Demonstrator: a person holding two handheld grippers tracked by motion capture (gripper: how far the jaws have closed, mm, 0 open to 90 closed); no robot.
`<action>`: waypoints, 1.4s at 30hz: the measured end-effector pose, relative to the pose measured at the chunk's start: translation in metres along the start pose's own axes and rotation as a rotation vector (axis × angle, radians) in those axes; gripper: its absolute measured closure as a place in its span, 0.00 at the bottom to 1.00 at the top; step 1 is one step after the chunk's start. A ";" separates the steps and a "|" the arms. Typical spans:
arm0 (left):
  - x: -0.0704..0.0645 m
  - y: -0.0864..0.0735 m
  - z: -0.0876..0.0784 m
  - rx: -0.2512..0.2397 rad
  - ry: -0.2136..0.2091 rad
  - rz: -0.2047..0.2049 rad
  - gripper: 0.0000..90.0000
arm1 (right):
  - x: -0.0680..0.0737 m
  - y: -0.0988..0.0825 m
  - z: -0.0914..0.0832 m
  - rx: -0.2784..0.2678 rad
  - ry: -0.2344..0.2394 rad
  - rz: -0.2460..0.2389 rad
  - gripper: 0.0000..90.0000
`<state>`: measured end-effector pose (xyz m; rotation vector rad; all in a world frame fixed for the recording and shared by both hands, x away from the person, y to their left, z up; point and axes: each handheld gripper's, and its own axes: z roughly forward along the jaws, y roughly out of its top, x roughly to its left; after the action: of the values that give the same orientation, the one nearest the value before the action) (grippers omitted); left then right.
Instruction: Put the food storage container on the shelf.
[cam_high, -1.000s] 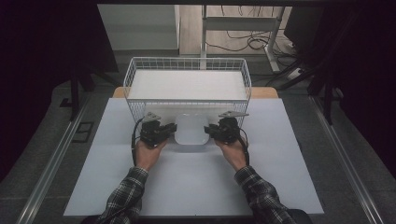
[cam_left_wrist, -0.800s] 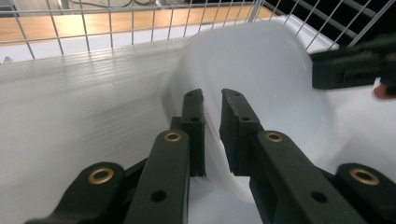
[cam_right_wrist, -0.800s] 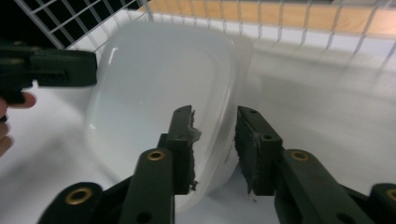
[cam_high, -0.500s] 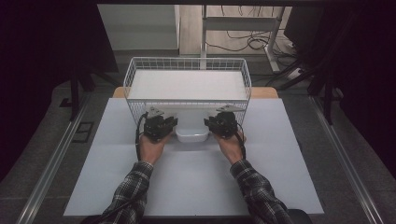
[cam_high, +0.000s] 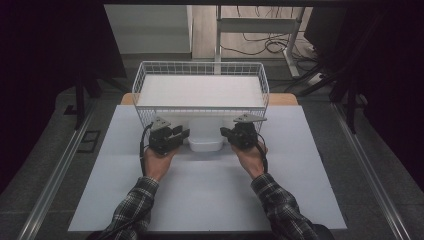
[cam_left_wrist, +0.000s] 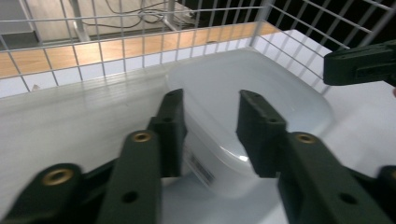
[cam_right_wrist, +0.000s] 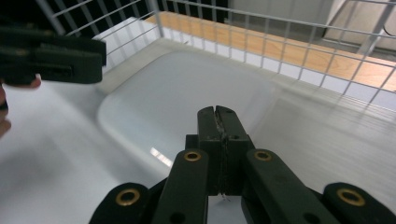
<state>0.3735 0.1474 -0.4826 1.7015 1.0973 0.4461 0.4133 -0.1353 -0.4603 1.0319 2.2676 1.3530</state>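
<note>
I am watching a white plastic container (cam_high: 205, 138) sitting on the white table (cam_high: 125, 165), hard against the front wall of the wire basket (cam_high: 145, 80). My left gripper (cam_high: 183, 134) has just been opening; its jaws are standing apart astride the container's near wall, pads clear of it. My right gripper (cam_high: 223, 133) has just been closing, and its jaws are meeting at the container's other end, nothing visibly between them.

A: Is any text, brand, number or sign legible?

B: No. The white plastic container (cam_left_wrist: 261, 100) carries a small sticker (cam_left_wrist: 201, 169) on its side wall, seen in the left gripper view. It bears barcode-like bars; its characters are too small and blurred to read.

A: Anything else?

B: No other readable marking.
</note>
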 end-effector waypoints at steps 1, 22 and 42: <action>-0.002 -0.001 -0.003 -0.002 -0.005 0.005 0.62 | 0.003 -0.002 -0.002 0.001 0.006 -0.010 0.99; -0.030 -0.047 -0.060 0.006 -0.077 0.048 0.07 | 0.036 -0.026 -0.026 0.018 0.121 -0.091 0.99; -0.046 -0.092 -0.089 0.072 -0.043 0.132 0.04 | 0.041 -0.037 0.017 0.110 0.136 -0.094 0.99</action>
<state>0.2431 0.1639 -0.5182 1.8459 0.9841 0.4558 0.3792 -0.1059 -0.4963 0.8780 2.4814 1.3090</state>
